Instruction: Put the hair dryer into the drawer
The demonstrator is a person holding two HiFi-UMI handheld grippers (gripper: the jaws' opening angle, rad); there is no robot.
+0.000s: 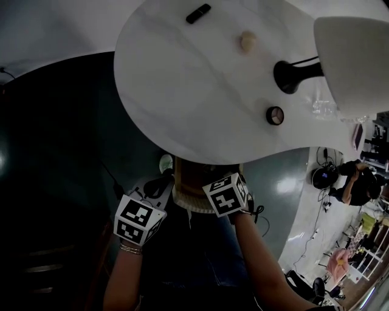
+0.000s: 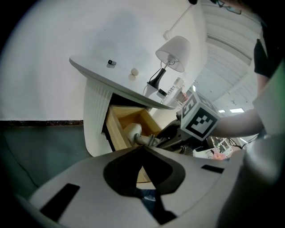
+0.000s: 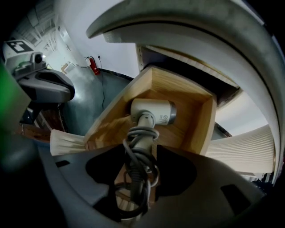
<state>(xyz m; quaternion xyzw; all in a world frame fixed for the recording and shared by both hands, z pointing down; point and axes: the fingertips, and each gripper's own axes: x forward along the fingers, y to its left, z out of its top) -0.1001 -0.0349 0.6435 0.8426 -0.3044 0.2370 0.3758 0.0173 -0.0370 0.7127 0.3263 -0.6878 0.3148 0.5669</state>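
The hair dryer [image 3: 153,111], white with a grey cord wound round its handle, lies in the open wooden drawer [image 3: 196,120] under the white table. My right gripper [image 3: 136,178] points down into the drawer. Its jaws stand open on either side of the corded handle. In the left gripper view the dryer's head [image 2: 132,131] shows inside the drawer [image 2: 116,129], with the right gripper's marker cube [image 2: 199,120] beside it. My left gripper [image 2: 142,149] hangs left of the drawer, shut and holding nothing.
On the white tabletop [image 1: 194,91] stand a lamp [image 1: 352,61], a small black item [image 1: 198,13], a pale knob-like object [image 1: 247,41] and a small round jar [image 1: 275,115]. Dark green floor surrounds the table. A person [image 1: 358,182] stands far right.
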